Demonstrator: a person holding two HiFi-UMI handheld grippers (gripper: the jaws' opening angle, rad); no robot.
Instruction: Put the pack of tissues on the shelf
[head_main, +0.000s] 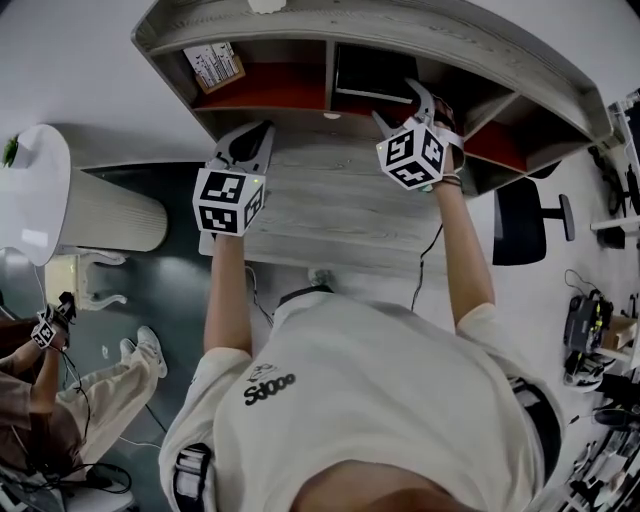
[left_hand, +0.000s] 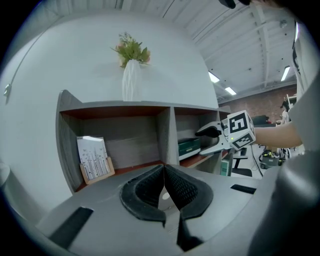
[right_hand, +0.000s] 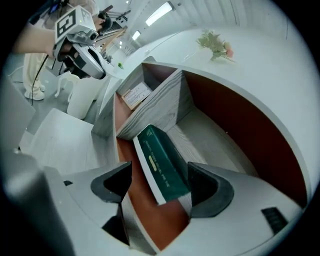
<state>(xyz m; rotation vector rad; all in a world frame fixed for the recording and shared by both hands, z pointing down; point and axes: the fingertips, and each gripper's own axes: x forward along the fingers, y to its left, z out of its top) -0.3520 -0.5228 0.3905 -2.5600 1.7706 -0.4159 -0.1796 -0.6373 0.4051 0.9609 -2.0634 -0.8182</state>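
Up in the middle of the shelf (head_main: 300, 40), head view: dark pack of tissues (head_main: 372, 72), right gripper (head_main: 397, 102) just before it. Left gripper view: left gripper (left_hand: 164, 169) fingers pressed together, holding nothing. Right gripper view: fingers wide apart, pack of tissues lying between them on the shelf.

white wall (head_main: 70, 70), dark floor (head_main: 185, 300), grey wood desk (head_main: 330, 215), black office chair (head_main: 520, 225) right, ceiling strip lights (left_hand: 230, 91).
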